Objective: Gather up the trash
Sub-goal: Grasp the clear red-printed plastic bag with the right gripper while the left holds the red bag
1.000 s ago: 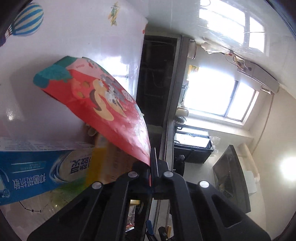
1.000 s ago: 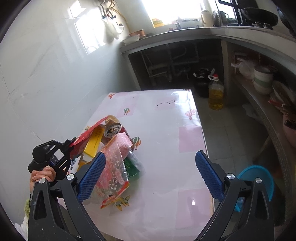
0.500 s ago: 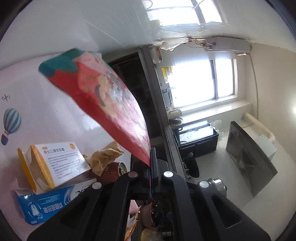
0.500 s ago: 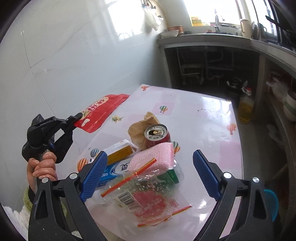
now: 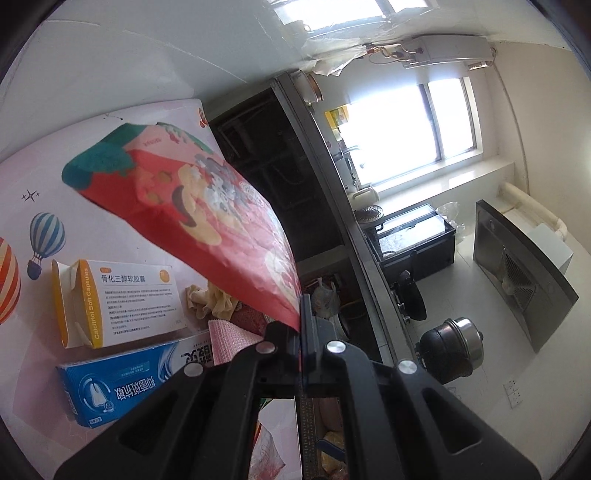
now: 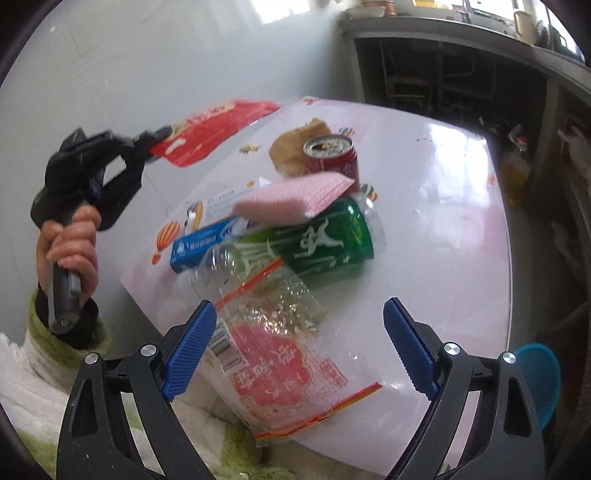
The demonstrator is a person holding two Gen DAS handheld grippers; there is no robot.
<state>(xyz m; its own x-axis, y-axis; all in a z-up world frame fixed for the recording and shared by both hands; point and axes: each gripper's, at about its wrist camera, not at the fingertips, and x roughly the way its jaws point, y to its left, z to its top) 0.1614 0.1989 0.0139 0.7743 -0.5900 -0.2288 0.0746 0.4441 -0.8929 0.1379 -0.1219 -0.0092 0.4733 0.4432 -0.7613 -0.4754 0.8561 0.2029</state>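
My left gripper (image 5: 300, 325) is shut on the corner of a red snack bag (image 5: 207, 218) and holds it in the air above the table; both also show in the right wrist view, the gripper (image 6: 162, 134) at the left and the bag (image 6: 210, 129). My right gripper (image 6: 295, 347) is open and empty, low over a clear zip bag with red print (image 6: 280, 354) at the table's near edge. Behind it lies a pile: a green-labelled plastic bottle (image 6: 317, 236), a pink sponge (image 6: 291, 195), a red can (image 6: 332, 155), a blue toothpaste box (image 6: 207, 243) and crumpled brown paper (image 6: 295, 144).
A white and orange medicine box (image 5: 118, 302) lies beside the toothpaste box (image 5: 129, 384). The pink table (image 6: 436, 221) stands against a white tiled wall. A blue bin (image 6: 539, 376) stands on the floor at the right. A kitchen counter (image 6: 461, 33) runs along the back.
My left gripper has kept its hold on the red bag and tilted slightly. My right gripper has moved closer and lower over the clear zip bag.
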